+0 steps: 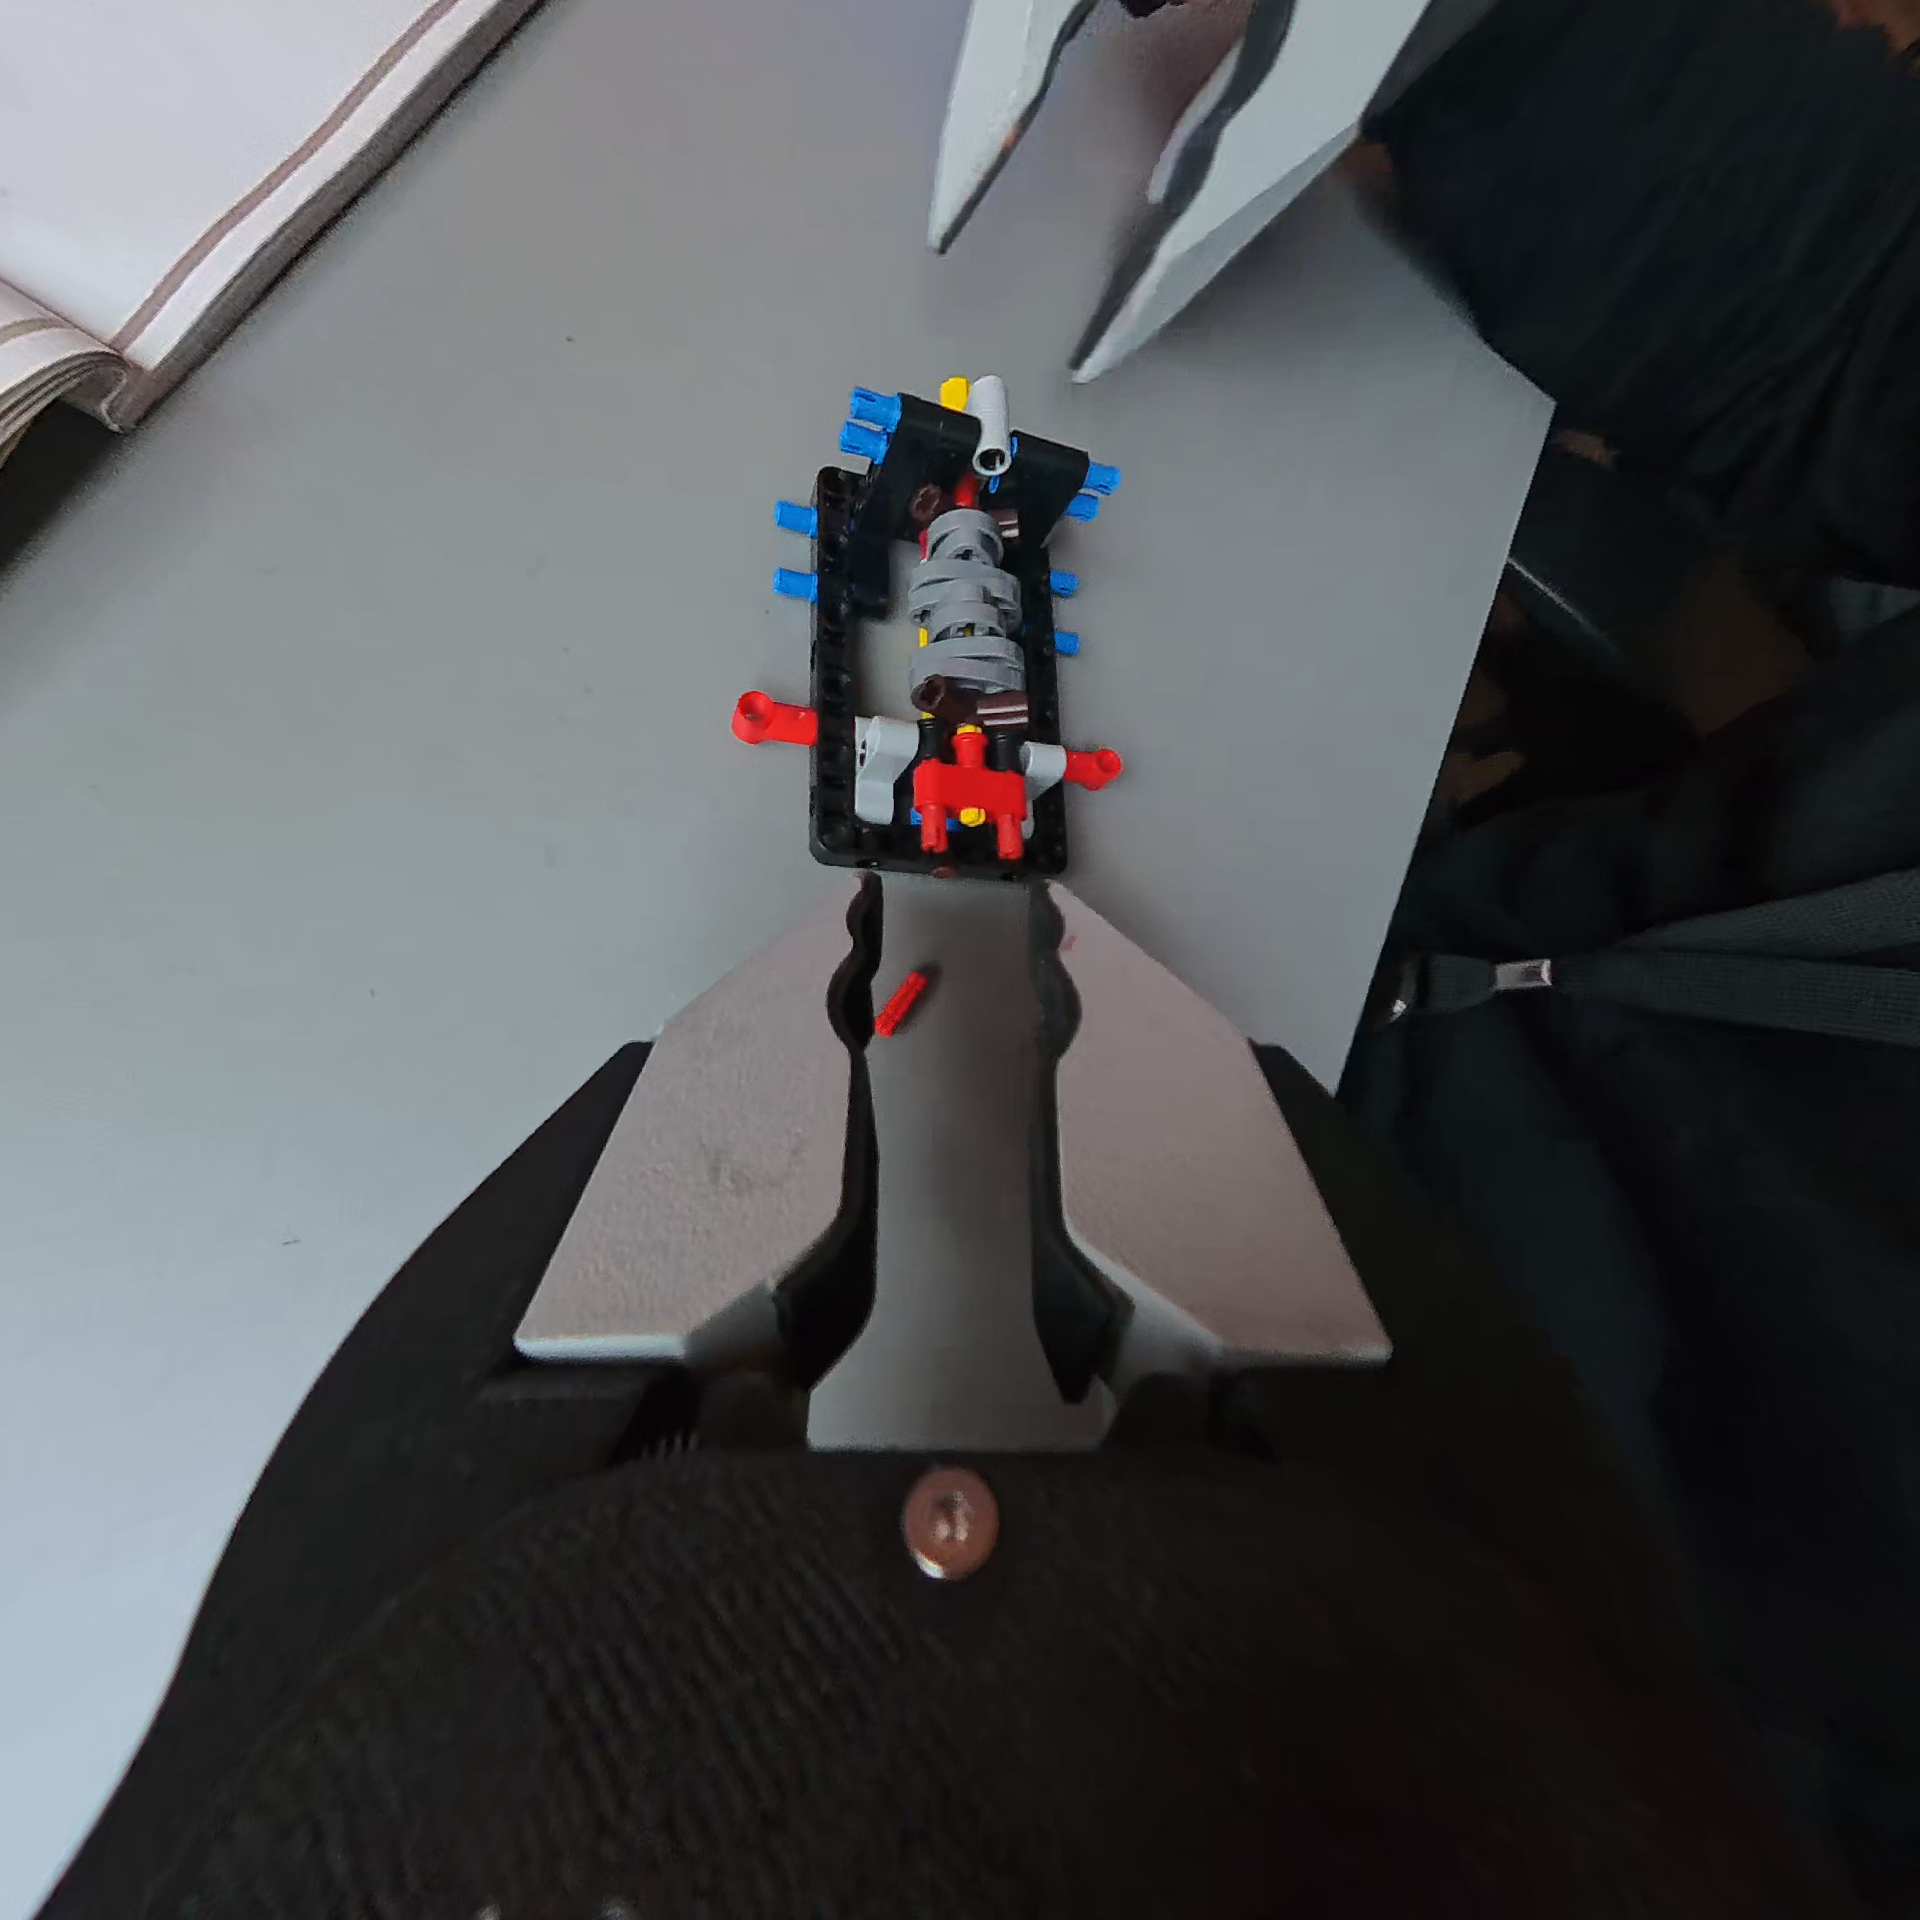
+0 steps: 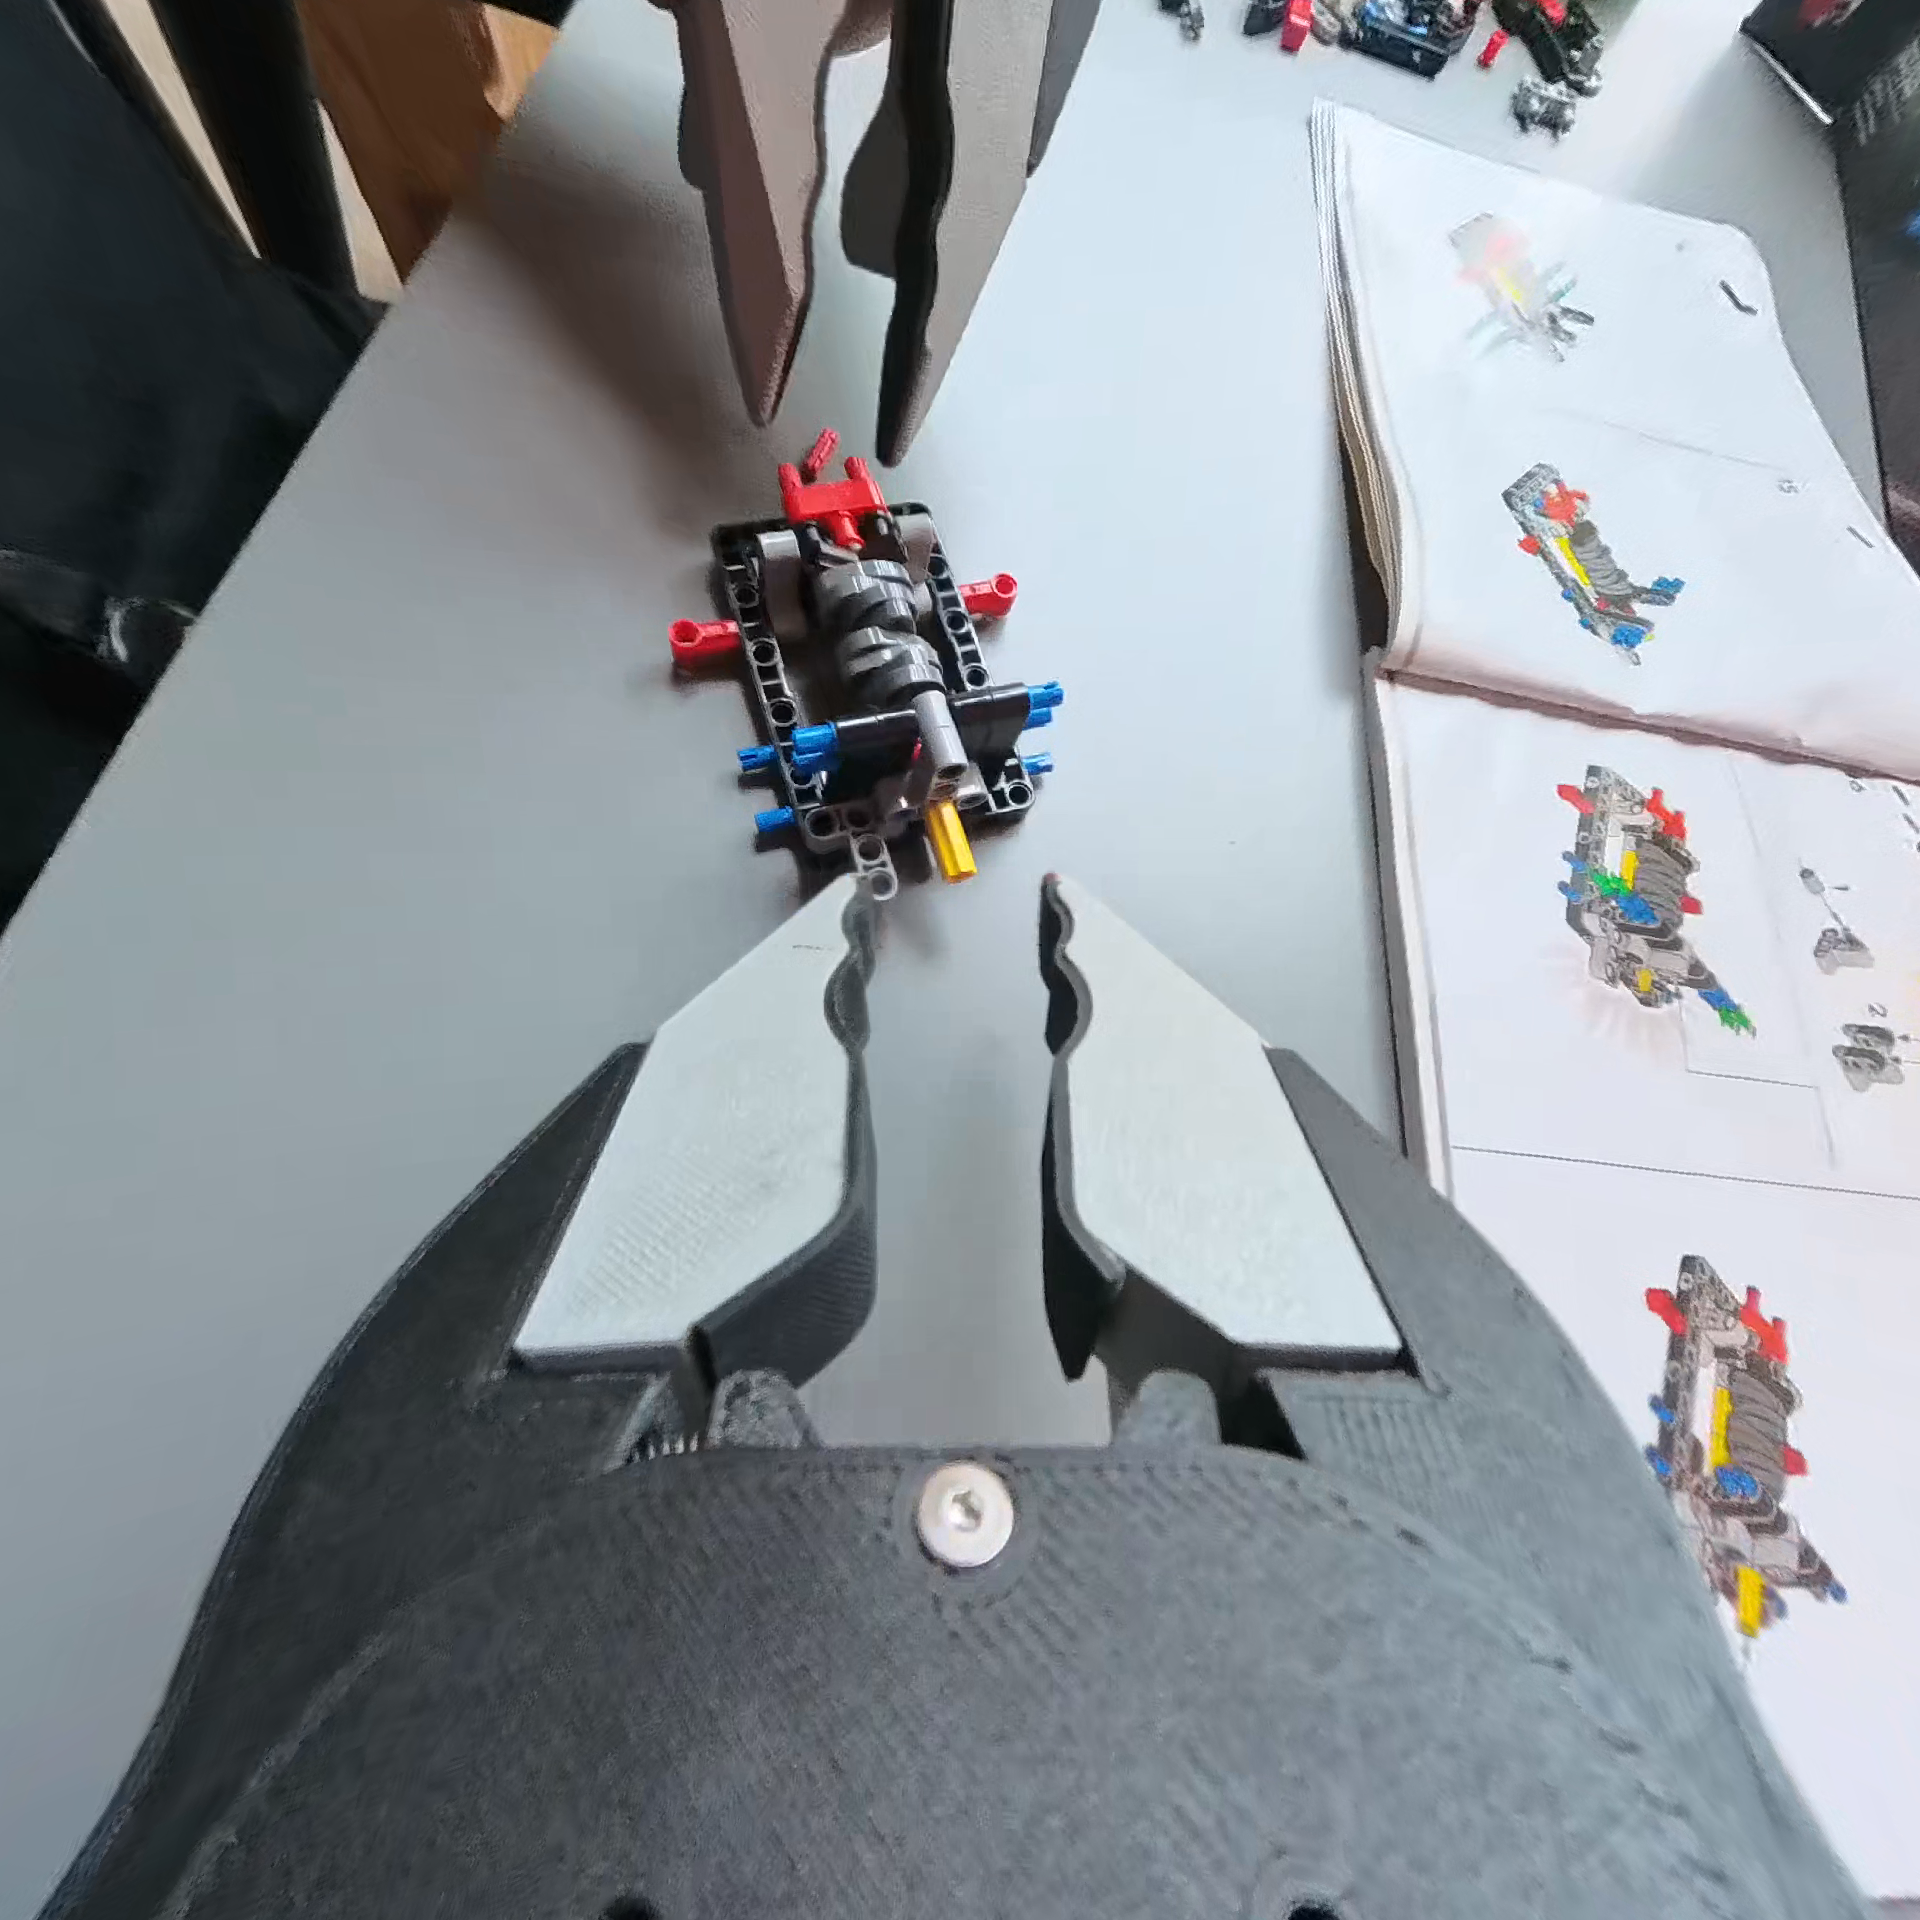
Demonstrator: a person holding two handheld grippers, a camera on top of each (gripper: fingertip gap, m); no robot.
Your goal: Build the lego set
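The lego assembly (image 1: 940, 644) is a black rectangular frame with a grey crankshaft inside, blue pins on its sides, red parts and a yellow axle. It lies flat on the grey table (image 1: 416, 727). My left gripper (image 1: 956, 883) is open, with its tips just short of the frame's red end. A loose red pin (image 1: 902, 1003) lies on the table between its fingers, not gripped. My right gripper (image 2: 953, 885) is open and empty, with its tips just short of the assembly's (image 2: 873, 665) yellow-axle end. Each gripper shows opposite in the other's view, the right (image 1: 1010, 310) and the left (image 2: 829, 436).
An open instruction booklet (image 2: 1610, 623) lies on the table beside the assembly and also shows in the left wrist view (image 1: 156, 208). Several loose lego parts (image 2: 1455, 42) sit at the far end. The table edge (image 1: 1455, 727) runs close by the assembly, with a dark bag and strap (image 1: 1662, 977) beyond. About 12 cm separates my left fingertips from my right.
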